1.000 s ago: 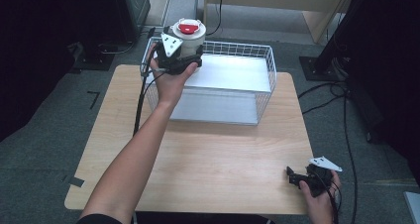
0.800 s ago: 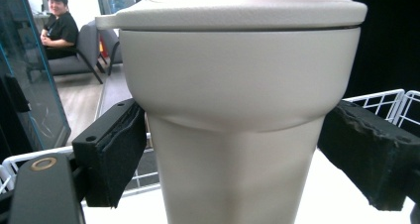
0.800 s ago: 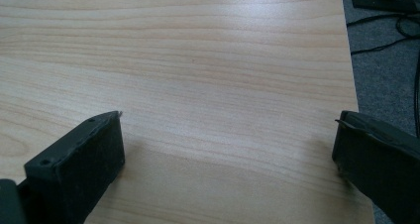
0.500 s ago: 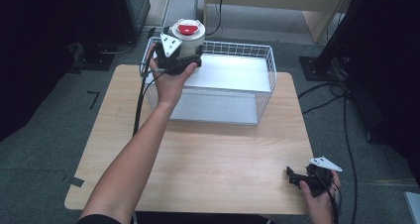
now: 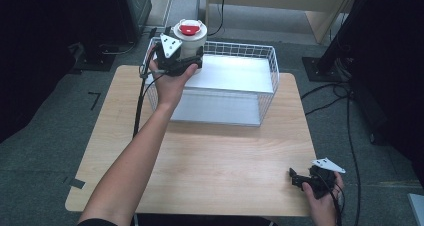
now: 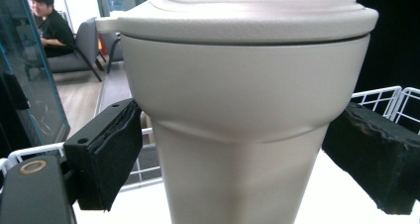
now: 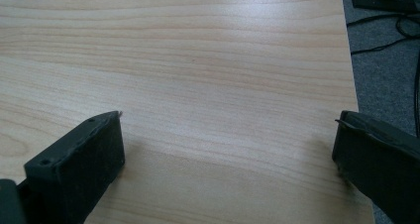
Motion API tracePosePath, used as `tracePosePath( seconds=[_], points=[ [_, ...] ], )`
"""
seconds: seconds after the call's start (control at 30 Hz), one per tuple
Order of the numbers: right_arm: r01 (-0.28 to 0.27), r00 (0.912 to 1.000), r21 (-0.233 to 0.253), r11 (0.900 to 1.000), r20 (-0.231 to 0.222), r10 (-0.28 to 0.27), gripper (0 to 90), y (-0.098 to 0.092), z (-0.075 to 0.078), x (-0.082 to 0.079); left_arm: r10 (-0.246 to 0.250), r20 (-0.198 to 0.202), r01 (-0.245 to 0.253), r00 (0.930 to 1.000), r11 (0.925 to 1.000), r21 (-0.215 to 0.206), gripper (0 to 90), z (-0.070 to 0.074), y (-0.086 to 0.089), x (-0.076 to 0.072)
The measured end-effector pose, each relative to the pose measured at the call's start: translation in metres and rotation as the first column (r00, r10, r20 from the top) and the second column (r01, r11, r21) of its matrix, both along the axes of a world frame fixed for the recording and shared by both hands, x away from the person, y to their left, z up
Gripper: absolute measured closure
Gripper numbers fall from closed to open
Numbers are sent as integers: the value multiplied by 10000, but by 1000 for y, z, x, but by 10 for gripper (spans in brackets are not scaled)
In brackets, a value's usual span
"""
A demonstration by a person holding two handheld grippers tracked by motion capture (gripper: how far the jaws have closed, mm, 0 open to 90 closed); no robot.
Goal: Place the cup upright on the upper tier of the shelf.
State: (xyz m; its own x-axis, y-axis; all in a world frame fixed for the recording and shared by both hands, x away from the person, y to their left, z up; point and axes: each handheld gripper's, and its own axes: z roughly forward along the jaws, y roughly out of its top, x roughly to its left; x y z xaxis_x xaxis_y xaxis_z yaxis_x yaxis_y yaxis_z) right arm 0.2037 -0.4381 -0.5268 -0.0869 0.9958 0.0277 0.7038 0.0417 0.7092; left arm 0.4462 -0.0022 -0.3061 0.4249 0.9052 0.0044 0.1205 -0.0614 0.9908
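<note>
The white cup is bracketed, seemingly ungripped, by the left gripper over the basket, probably for placing, while the right gripper is rested wide apart on the table.

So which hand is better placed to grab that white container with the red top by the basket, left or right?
Left. The left gripper already has its jaws on either side of the white container at the wire basket's far left corner. The right gripper rests open at the table's near right corner.
</note>
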Motion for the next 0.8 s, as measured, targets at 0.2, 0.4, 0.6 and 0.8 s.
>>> tracePosePath(
  seconds=[0.2,0.4,0.6,0.8],
  points=[
    [2,10000,0,10000,-1,-2,0,0,0,0,-62,-68,62,10000,10000,-26,96,-1,0,0],
    [2,10000,-5,10000,4,-2,0,0,0,0,-95,-191,95,9998,10000,0,71,-2,2,-1],
    [-2,10000,-5,10000,3,2,0,0,0,0,-105,-218,105,9997,9999,-28,41,-5,6,-5],
    [-1,10000,-9,10000,5,1,0,0,0,0,-122,-141,121,9998,9999,-59,40,-6,10,-11]
  ],
)
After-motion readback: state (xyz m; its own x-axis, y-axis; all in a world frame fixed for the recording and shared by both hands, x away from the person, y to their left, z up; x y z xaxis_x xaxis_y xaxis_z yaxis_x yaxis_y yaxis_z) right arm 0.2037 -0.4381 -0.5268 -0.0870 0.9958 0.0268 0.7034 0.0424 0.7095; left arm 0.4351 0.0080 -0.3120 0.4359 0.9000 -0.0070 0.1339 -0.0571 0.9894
